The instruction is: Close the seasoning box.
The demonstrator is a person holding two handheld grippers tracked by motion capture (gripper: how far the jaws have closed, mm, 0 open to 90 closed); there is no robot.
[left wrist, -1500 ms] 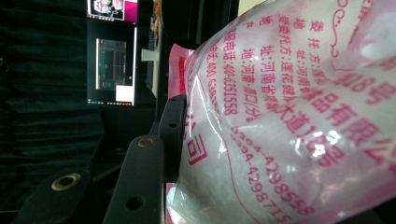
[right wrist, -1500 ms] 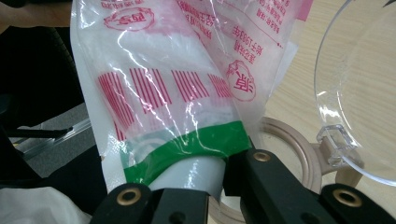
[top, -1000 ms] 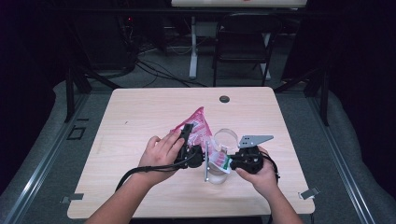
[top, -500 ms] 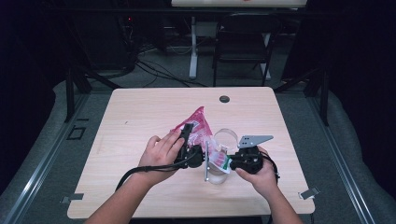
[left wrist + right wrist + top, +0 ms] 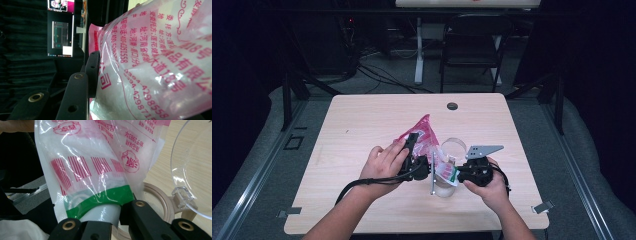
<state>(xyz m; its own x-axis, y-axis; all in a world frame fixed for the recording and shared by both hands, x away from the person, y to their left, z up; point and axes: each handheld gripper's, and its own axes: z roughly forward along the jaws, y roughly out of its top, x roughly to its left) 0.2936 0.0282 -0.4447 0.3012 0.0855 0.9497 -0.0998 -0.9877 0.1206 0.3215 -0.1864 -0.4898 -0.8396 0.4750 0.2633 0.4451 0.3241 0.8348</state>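
Near the bottom of the high view, 2 forearms coming up from the lower edge, each hand wrapped round a set of tongs. Left tongs [image 5: 416,159] just left of centre, angled up and to the right, with a black cable [image 5: 362,182] looping back along the wrist. Right tongs [image 5: 460,174] just right of centre, pointing left, topped by a grey 3-cornered plate [image 5: 482,149].

Between the 2, held over the pale wooden tabletop [image 5: 362,125]: a plastic bag [image 5: 424,137], pink and red at its upper end, clear and white lower down with a green band.

Close up in the right gripper view, lower middle of the frame: right tongs [image 5: 119,216] pinched tight on the bag's [image 5: 95,170] bottom edge, right at the green band, with red barcode stripes above it. Behind, at lower right, a round wooden-rimmed jar mouth [image 5: 160,202]; at far right, a clear hinged lid [image 5: 192,167] standing open, tabletop [image 5: 162,170] showing pale beyond it.

Close up in the left gripper view: 1 black jaw rising from the lower left, pressed against the bag's [image 5: 155,62] side, red printing across the crinkled film. Other jaw hidden behind the bag. Left tongs part-way closed, gripping the bag across its bulk.

Farther up the high view: a small dark round grommet [image 5: 452,106] near the tabletop's far edge. Beyond that, a dark chair [image 5: 472,50] on grey floor.
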